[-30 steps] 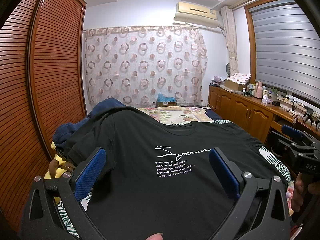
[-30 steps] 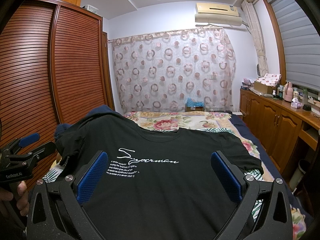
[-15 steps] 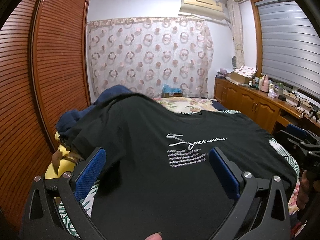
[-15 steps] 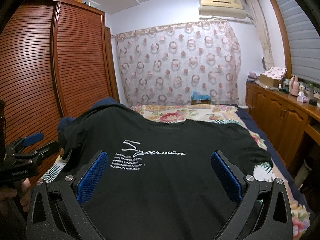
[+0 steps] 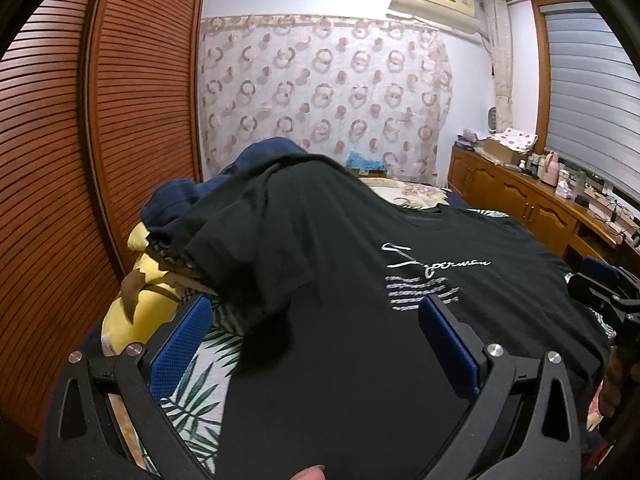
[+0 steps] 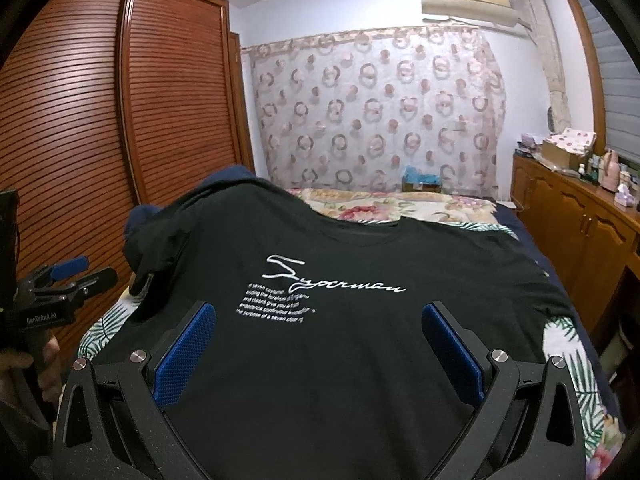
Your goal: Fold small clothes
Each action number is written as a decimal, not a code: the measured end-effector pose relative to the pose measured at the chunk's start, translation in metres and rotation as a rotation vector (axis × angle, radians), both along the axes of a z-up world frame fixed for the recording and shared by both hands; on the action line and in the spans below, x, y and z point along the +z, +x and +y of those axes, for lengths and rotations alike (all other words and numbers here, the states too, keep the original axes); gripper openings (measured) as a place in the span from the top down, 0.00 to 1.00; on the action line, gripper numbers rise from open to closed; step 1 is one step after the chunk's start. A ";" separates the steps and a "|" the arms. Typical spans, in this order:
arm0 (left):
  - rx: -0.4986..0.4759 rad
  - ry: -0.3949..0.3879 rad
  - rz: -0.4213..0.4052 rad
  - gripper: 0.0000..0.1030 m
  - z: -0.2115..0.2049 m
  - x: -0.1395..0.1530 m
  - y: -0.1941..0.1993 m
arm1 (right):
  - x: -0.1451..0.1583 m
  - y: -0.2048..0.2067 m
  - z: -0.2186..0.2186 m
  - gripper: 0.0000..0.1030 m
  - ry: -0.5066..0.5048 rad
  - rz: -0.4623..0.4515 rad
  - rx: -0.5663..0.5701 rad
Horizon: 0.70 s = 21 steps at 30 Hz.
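A black T-shirt (image 5: pixel 360 320) with white "Superman" lettering lies spread face up on the bed; it also fills the right wrist view (image 6: pixel 340 340). Its left sleeve (image 5: pixel 240 256) drapes over a heap of clothes. My left gripper (image 5: pixel 316 344) is open above the shirt's lower left part, its left finger over the leaf-print sheet. My right gripper (image 6: pixel 320 352) is open above the shirt's lower middle. Neither holds anything. Each gripper shows at the edge of the other's view: the right one (image 5: pixel 600 292), the left one (image 6: pixel 64 280).
A dark blue garment (image 5: pixel 208 192) and a yellow plush toy (image 5: pixel 136 312) lie at the bed's left side by the louvred wardrobe (image 5: pixel 100 160). A floral quilt (image 6: pixel 400 204) covers the far bed. A wooden cabinet (image 6: pixel 580 224) with bottles runs along the right.
The left gripper has swung left and come closer to the shirt, so the sleeve and plush toy now show more. The right gripper has moved slightly forward. Both stay open.
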<state>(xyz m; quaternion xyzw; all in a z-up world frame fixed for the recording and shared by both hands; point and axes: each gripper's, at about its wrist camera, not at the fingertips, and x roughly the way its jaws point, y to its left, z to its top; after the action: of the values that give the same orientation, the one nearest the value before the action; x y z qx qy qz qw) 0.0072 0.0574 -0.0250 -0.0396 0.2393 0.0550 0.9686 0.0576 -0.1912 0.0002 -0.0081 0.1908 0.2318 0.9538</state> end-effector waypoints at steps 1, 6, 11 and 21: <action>0.005 0.004 0.003 0.00 0.003 -0.002 0.001 | 0.000 0.005 0.001 0.00 -0.003 0.010 0.018; 0.025 0.004 0.020 0.00 0.029 -0.009 0.009 | -0.005 0.028 0.010 0.00 -0.029 0.048 0.067; 0.023 -0.027 0.025 0.00 0.064 -0.006 0.024 | -0.005 0.056 0.013 0.00 -0.060 0.084 0.119; -0.001 -0.074 0.026 0.20 0.115 0.010 0.061 | 0.007 0.121 0.029 0.00 -0.103 0.144 0.211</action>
<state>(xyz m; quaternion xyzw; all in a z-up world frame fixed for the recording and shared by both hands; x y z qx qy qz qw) 0.0683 0.1720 -0.0153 -0.0748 0.2539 0.0463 0.9632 0.1784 -0.1617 0.0070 -0.0603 0.2685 0.3209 0.9063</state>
